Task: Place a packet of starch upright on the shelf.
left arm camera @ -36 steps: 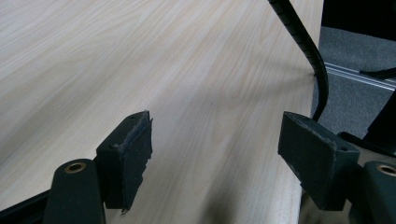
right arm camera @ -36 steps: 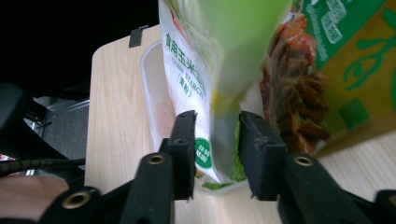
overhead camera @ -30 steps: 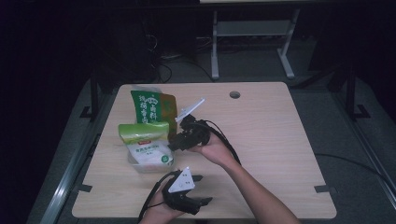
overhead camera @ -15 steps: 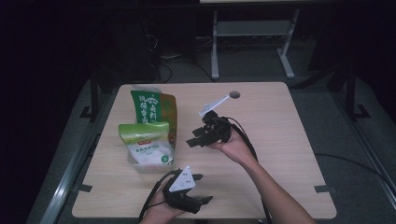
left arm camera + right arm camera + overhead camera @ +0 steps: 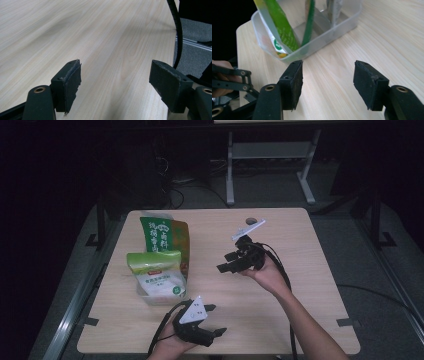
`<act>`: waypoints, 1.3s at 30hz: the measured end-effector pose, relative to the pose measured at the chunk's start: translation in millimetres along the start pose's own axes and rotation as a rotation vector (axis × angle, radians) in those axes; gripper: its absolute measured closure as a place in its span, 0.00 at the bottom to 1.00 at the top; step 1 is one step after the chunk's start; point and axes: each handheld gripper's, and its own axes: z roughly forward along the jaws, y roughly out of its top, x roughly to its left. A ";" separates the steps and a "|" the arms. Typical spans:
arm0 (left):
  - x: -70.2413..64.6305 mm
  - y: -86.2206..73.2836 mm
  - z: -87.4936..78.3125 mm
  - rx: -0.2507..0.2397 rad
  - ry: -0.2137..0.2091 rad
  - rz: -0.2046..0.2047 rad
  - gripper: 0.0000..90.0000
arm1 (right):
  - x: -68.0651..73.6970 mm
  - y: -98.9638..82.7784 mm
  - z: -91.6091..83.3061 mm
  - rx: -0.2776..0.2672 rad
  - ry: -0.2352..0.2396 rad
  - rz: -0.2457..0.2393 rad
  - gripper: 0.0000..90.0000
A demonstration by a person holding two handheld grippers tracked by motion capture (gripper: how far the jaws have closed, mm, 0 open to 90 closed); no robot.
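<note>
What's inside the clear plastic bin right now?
The clear bin holds upright pouches: a green-and-white pouch in front, a taller green one behind. The bin's floor beneath them is mostly covered.

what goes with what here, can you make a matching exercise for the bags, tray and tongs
1 clear tray
2 dark green bag
3 left tongs
4 right tongs

a open over bare wood at the table's near edge
b open, empty, pointing at the tray
c holds upright bags
d stands behind the light green bag

1-c, 2-d, 3-a, 4-b
</note>
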 end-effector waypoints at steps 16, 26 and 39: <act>2.7 0.1 0.2 0.002 0.008 0.010 0.28 | -19.0 -32.8 -40.8 -0.011 -0.073 0.081 0.39; 2.5 0.1 -1.1 0.009 0.015 0.001 0.28 | -26.8 -60.9 -59.8 -0.019 -0.106 0.134 0.38; 1.4 -0.1 0.4 0.010 0.016 -0.005 0.27 | -28.5 -100.8 -75.4 -0.024 -0.115 0.171 0.36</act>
